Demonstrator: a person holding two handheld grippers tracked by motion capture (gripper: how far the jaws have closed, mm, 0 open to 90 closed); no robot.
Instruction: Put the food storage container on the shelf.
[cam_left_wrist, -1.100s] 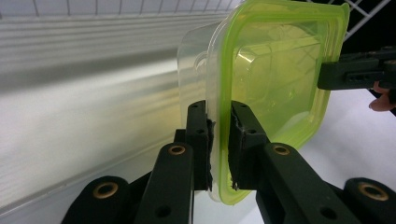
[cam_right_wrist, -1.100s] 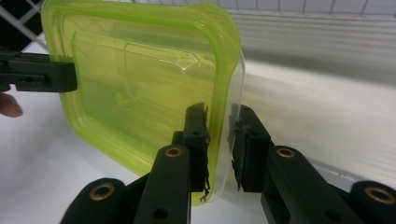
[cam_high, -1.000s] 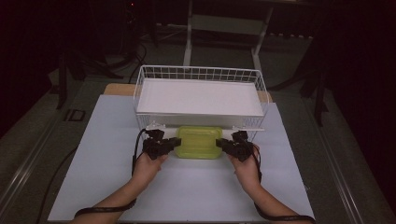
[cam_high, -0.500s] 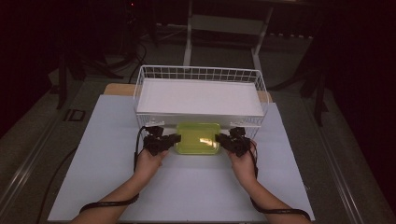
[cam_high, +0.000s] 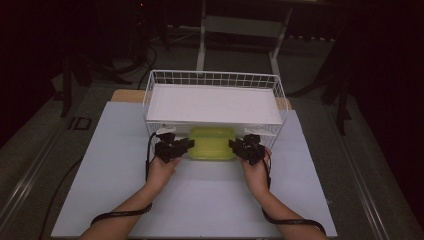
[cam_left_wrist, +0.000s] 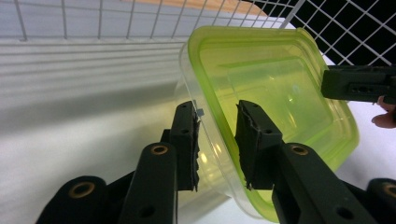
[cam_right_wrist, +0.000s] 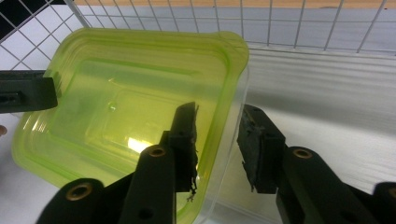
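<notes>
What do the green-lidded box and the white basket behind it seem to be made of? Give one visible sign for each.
Green-lidded box: probably plastic, with a glossy, translucent yellow-green lid over a clear wall; light glints on it and shapes show through.
White basket: apparently metal wire with a smooth white coating; thin rods cross in an open grid.

One green lidded container (cam_high: 212, 143) and one white wire basket (cam_high: 215, 80). Two grippers, left (cam_high: 186, 145) and right (cam_high: 234, 145). One tabletop (cam_high: 100, 165).
</notes>
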